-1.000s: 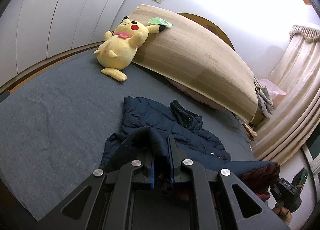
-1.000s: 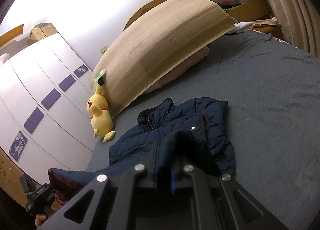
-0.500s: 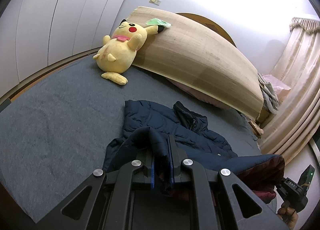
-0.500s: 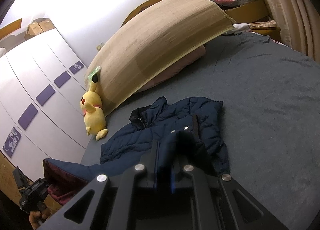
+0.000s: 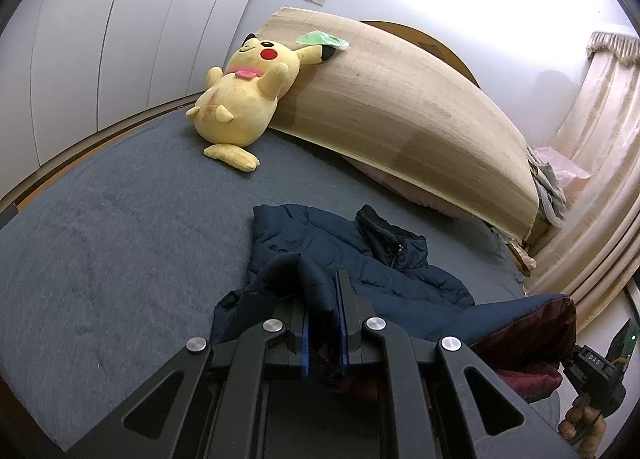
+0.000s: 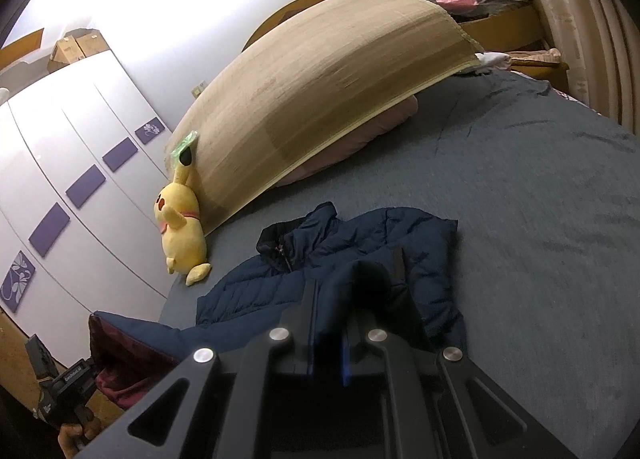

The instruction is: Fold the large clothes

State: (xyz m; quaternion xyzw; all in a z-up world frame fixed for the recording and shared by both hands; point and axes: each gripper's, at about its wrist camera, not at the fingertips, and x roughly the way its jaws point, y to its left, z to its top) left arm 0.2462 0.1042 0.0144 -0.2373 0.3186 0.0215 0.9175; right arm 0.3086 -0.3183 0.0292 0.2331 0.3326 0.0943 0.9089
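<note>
We hold the navy puffer jacket (image 5: pixel 360 255) by its lower edge, one corner in each gripper. The left gripper (image 5: pixel 323 323) has its jaws closed on a thick fold of the quilted fabric, and the right gripper (image 6: pixel 332 323) is closed on the other corner in the same way. We grip at the two corners because then the hem stays stretched between our hands, and the whole width can be brought over as one straight line.

The jacket lies on the grey bed cover (image 5: pixel 120 251), near the middle of the bed, with its collar (image 5: pixel 386 235) toward the headboard. The upper part rests flat on the cover, while the hem is lifted off it; in the left wrist view we see the dark red lining (image 5: pixel 532 339) turned outward where the hem hangs between the grippers. This tells us, in our judgement, that the bottom half is being folded up over the chest.

The yellow plush toy (image 5: pixel 244 99) leans against the bamboo mat (image 5: pixel 400 107) at the head of the bed, well apart from the jacket, so it does not disturb the fold. The next move probably asks that both hands go forward together, otherwise the edge will lie crooked.
</note>
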